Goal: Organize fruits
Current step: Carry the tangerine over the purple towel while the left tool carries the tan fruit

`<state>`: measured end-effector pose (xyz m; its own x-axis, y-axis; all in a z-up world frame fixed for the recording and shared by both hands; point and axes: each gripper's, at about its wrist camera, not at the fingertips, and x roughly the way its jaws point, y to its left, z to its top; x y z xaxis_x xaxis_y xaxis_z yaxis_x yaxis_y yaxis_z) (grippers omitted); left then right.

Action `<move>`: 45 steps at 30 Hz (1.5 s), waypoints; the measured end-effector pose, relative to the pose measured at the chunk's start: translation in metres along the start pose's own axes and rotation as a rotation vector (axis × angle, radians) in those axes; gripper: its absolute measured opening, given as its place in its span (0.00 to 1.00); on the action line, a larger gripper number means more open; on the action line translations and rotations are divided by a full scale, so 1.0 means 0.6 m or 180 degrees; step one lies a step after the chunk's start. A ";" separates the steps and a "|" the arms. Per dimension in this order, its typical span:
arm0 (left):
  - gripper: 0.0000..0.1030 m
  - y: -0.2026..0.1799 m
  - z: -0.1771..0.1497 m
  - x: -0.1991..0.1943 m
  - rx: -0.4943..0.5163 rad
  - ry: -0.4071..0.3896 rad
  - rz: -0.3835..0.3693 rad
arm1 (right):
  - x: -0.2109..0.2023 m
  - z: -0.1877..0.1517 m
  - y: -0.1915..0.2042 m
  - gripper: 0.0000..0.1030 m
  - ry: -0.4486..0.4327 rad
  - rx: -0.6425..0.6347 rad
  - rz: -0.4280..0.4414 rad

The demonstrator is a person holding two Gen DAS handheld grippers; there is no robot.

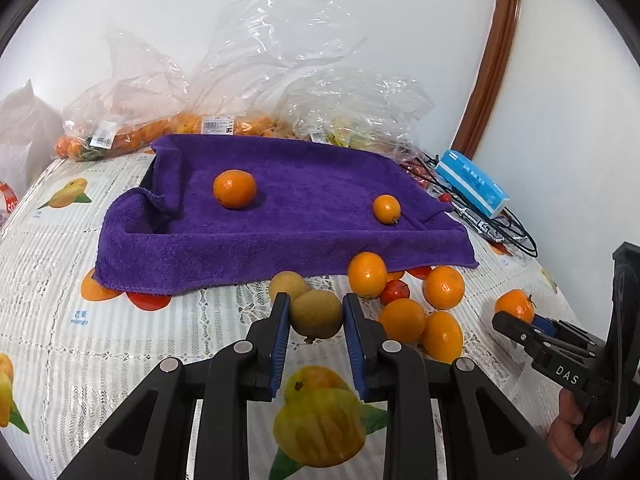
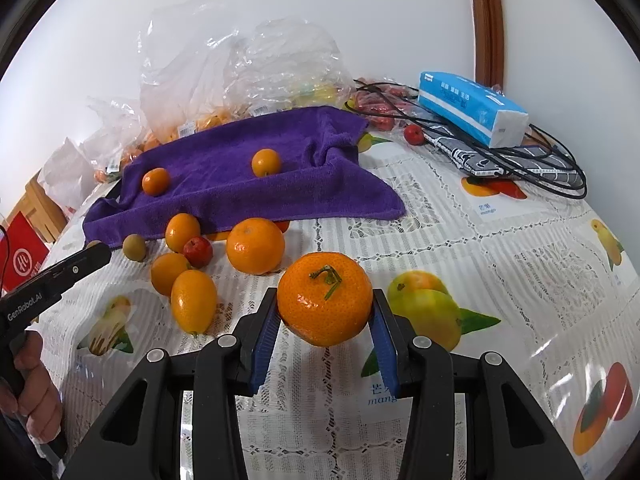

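Observation:
My left gripper point(image 1: 316, 312) is shut on a brownish-green round fruit point(image 1: 317, 314), low over the table. A second brown fruit point(image 1: 287, 285) lies just behind it. My right gripper point(image 2: 325, 308) is shut on a stemmed mandarin point(image 2: 325, 298); it also shows in the left wrist view point(image 1: 515, 305). A purple towel point(image 1: 280, 216) holds a mandarin point(image 1: 234, 189) and a small kumquat point(image 1: 387, 208). Several oranges, kumquats and a red fruit point(image 1: 395, 292) lie loose in front of the towel.
Plastic bags of fruit point(image 1: 256, 92) line the wall behind the towel. A blue tissue pack point(image 2: 472, 108) and black cables point(image 2: 520, 160) lie at the right back. The tablecloth point(image 2: 500, 248) bears printed fruit pictures. A red box point(image 2: 22, 256) stands at the left.

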<state>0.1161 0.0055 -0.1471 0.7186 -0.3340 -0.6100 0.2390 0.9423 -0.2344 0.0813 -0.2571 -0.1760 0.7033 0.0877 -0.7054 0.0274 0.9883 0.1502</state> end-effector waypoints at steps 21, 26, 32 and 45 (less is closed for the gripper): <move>0.25 0.026 0.041 -0.046 -0.0252 -0.0299 0.0184 | -0.049 0.058 0.053 0.43 -0.0389 -0.0110 0.0527; 0.25 0.025 0.082 -0.064 -0.0184 -0.0423 0.0262 | -0.052 0.109 0.079 0.43 -0.0546 -0.0197 0.0559; 0.25 0.028 0.102 -0.036 -0.0150 -0.0436 0.0414 | -0.043 0.147 0.098 0.43 -0.0703 -0.0268 0.0622; 0.25 0.057 0.163 0.040 -0.0264 -0.0514 0.0553 | 0.031 0.222 0.119 0.43 -0.0751 -0.0399 0.0636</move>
<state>0.2052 0.0320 -0.0959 0.8408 -0.1531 -0.5193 0.0533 0.9779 -0.2019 0.1912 -0.2016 -0.0862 0.8315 0.2646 -0.4884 -0.2050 0.9634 0.1729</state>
